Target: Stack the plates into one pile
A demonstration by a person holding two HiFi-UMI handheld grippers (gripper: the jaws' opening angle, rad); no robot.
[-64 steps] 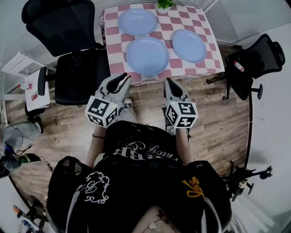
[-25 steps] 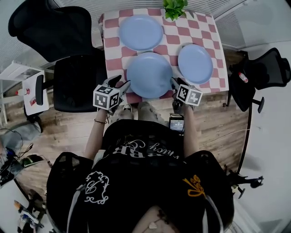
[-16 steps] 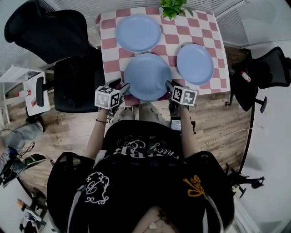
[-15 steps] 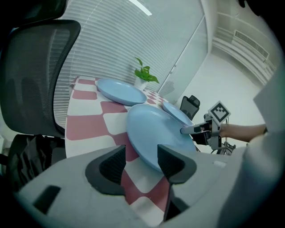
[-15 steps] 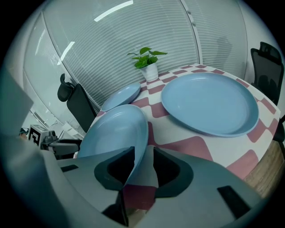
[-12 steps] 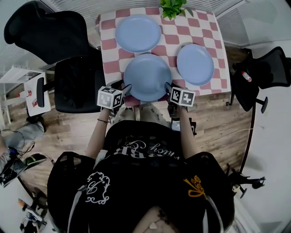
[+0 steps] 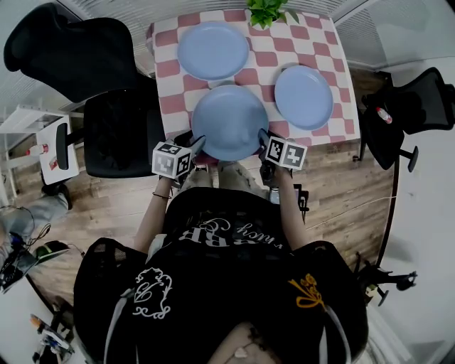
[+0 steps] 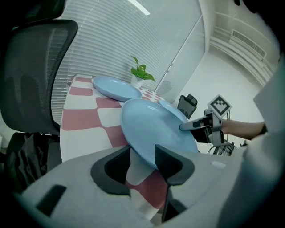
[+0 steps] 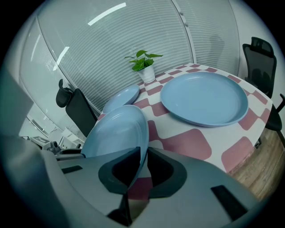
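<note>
Head view: three round, plain light-blue plates with raised rims stand apart on the checked table [image 7: 168,85], none yet stacked. The near plate [image 7: 229,122] sits at the table's near edge. The far plate [image 7: 212,50] is at the far left corner and the right plate [image 7: 303,97] is by the right edge. A plant [image 7: 266,11] stands at the far edge.

Being round, the near plate has no long axis, and its hollow faces up. Both gripper views show it canted against the tabletop. Whether it is lifted clear cannot be told.

Left gripper [image 7: 195,142] is at its near-left rim. In the left gripper view the rim [image 8: 156,129] passes between the jaws, which are closing, with cloth still showing beside the left jaw. Right gripper [image 7: 263,136] is at the near-right rim. In the right gripper view its jaws are closing and stand narrow, pinching the rim [image 9: 120,129].

Against the earliest frame, both grippers then hung over the floor, well short of the table. Half a second ago they were already at the rim. The plates keep the same layout.
</note>
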